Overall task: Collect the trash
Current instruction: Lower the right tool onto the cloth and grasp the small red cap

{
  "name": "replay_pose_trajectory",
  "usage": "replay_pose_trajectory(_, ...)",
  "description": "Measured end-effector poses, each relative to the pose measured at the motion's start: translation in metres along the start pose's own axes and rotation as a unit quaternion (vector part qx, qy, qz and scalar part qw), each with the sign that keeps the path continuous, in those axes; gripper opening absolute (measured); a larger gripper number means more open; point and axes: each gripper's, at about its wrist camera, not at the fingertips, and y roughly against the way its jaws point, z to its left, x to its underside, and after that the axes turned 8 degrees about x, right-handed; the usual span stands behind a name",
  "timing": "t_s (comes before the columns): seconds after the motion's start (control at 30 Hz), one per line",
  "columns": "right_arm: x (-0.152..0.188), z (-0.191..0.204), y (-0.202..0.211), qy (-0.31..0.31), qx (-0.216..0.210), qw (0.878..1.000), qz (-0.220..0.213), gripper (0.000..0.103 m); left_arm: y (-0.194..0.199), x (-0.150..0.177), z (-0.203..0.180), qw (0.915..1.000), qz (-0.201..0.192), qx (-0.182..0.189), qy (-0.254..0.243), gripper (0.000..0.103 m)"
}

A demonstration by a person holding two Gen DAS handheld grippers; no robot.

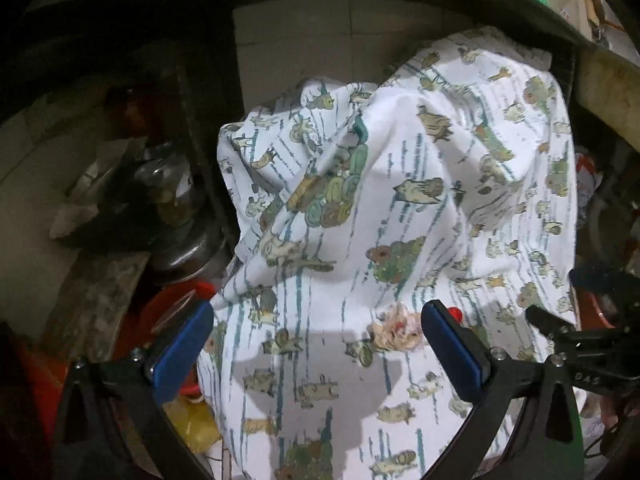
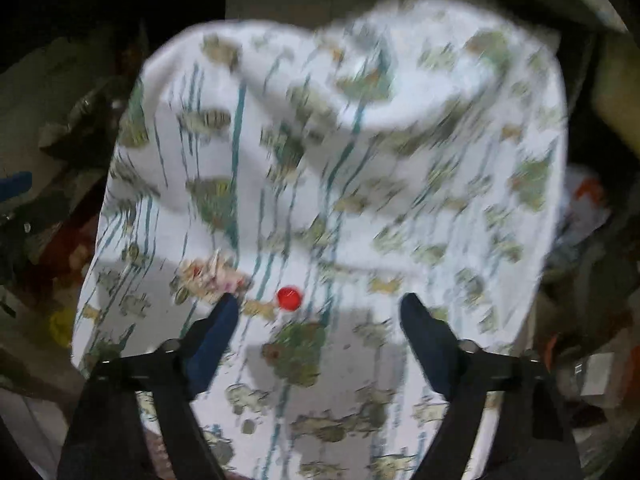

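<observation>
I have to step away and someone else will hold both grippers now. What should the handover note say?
Left gripper: open, holding nothing, above the patterned cloth.
Right gripper: open, empty, over the same cloth.
Trash: a crumpled scrap and a red cap lie on the cloth, near the fingertips.
Done: nothing picked up yet, as far as the views show.
Left: grab the scrap and cap; no bin is in view.

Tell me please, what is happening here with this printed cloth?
A person holds two grippers over a white printed cloth. Both the left gripper and the right gripper are open and grip nothing. On the cloth lie a crumpled scrap of trash and a small red cap. The right gripper is near the cap, the left gripper near the scrap. Neither piece is picked up yet.
</observation>
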Motion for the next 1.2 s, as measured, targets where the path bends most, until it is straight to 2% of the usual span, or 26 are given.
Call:
replay_pose_trajectory(0.07,-0.005,0.004,-0.020,-0.004,-0.010,1.000,0.026,0.073,-0.008,-0.003,0.004,1.0000,0.006,-0.005,0.005,0.103)
replay_pose_trajectory(0.1,-0.007,0.006,-0.029,-0.004,-0.002,0.999,0.036,0.070,-0.012,-0.004,0.006,0.9999,0.009,-0.003,0.010,0.103)
replay_pose_trajectory(0.2,-0.014,0.008,-0.050,-0.011,0.044,0.997,0.055,0.072,-0.022,-0.006,0.011,0.9996,0.022,-0.002,0.018,0.103)
replay_pose_trajectory(0.27,-0.018,0.008,-0.055,-0.030,0.059,0.997,0.050,0.087,-0.028,-0.007,0.014,0.9992,0.031,-0.007,0.024,0.103)
replay_pose_trajectory(0.3,-0.021,0.008,-0.058,-0.042,0.062,0.996,0.053,0.102,-0.030,-0.007,0.016,0.9990,0.035,-0.008,0.028,0.103)
replay_pose_trajectory(0.37,-0.026,0.007,-0.064,-0.053,0.040,0.996,0.051,0.103,-0.036,-0.008,0.022,0.9979,0.048,-0.006,0.044,0.103)
replay_pose_trajectory(0.43,-0.029,0.008,-0.076,-0.055,-0.007,0.997,0.058,0.103,-0.043,-0.008,0.026,0.9967,0.059,-0.008,0.055,0.103)
replay_pose_trajectory(0.57,-0.026,0.009,-0.110,-0.073,-0.053,0.990,0.111,0.102,-0.058,-0.004,0.031,0.9936,0.087,-0.018,0.070,0.103)
replay_pose_trajectory(0.6,-0.024,0.009,-0.119,-0.080,-0.062,0.986,0.132,0.098,-0.060,-0.004,0.030,0.9932,0.091,-0.020,0.070,0.103)
replay_pose_trajectory(0.67,-0.020,0.013,-0.134,-0.086,-0.067,0.979,0.174,0.081,-0.064,-0.002,0.029,0.9929,0.098,-0.023,0.065,0.103)
replay_pose_trajectory(0.7,-0.019,0.015,-0.140,-0.087,-0.061,0.976,0.190,0.070,-0.065,-0.002,0.028,0.9928,0.099,-0.025,0.061,0.103)
replay_pose_trajectory(0.83,-0.017,0.020,-0.153,-0.088,-0.053,0.973,0.207,0.068,-0.065,-0.004,0.027,0.9937,0.092,-0.048,0.043,0.103)
replay_pose_trajectory(0.97,-0.017,0.035,-0.161,-0.067,-0.050,0.974,0.210,0.068,-0.064,-0.004,0.025,0.9943,0.088,-0.053,0.027,0.103)
replay_pose_trajectory(1.07,-0.014,0.049,-0.167,-0.035,-0.016,0.977,0.212,0.051,-0.064,-0.004,0.026,0.9946,0.087,-0.049,0.029,0.103)
replay_pose_trajectory(1.1,-0.012,0.052,-0.170,-0.027,-0.008,0.976,0.216,0.041,-0.063,-0.005,0.027,0.9947,0.085,-0.048,0.032,0.103)
replay_pose_trajectory(1.2,-0.012,0.053,-0.172,-0.028,-0.017,0.976,0.217,0.031,-0.062,-0.007,0.032,0.9947,0.083,-0.036,0.049,0.103)
